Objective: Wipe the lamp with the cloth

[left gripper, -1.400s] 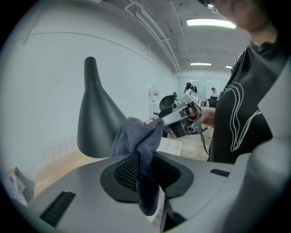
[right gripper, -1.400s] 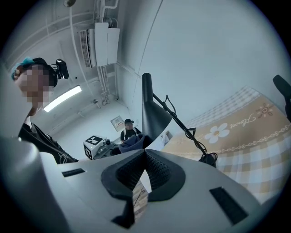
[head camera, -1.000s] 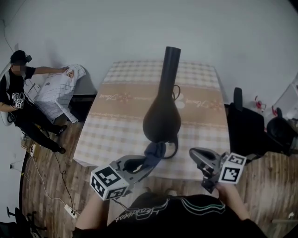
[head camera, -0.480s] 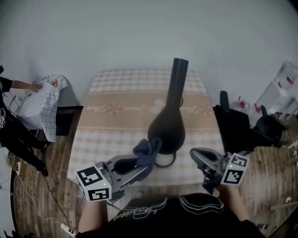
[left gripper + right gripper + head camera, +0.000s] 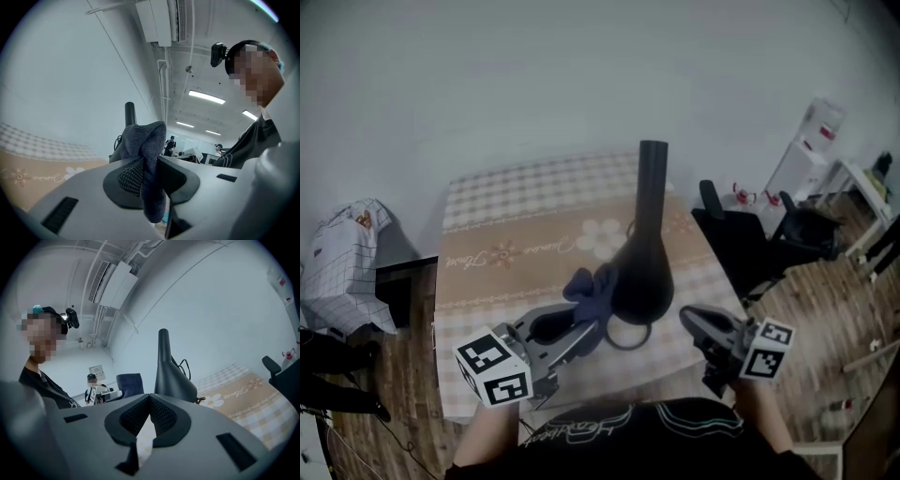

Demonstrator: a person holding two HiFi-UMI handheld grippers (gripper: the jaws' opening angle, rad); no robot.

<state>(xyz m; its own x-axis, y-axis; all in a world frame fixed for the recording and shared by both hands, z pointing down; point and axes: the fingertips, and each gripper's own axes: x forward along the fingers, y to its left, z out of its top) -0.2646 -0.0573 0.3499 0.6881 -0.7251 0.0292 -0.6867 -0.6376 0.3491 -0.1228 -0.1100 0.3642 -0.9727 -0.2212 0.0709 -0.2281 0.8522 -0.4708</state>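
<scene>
A black lamp (image 5: 643, 274) with a bulbous body and a tall neck stands on the checked tablecloth (image 5: 502, 246). My left gripper (image 5: 584, 326) is shut on a dark blue cloth (image 5: 592, 285), and the bunched cloth lies against the lower left side of the lamp's body. In the left gripper view the cloth (image 5: 145, 143) sticks up between the jaws, with the lamp's neck (image 5: 130, 112) behind it. My right gripper (image 5: 696, 322) hovers to the right of the lamp near the table's front edge, shut and holding nothing. The right gripper view shows the lamp (image 5: 171, 376) ahead.
The lamp's black cable (image 5: 628, 335) loops on the table in front of the lamp's body. A black office chair (image 5: 739, 246) stands just right of the table. A white checked bundle (image 5: 339, 267) sits at the left, off the table.
My left gripper has carried the cloth from the lamp's front foot up to the left side of its body. The head view has swung right. The right gripper has barely moved.
</scene>
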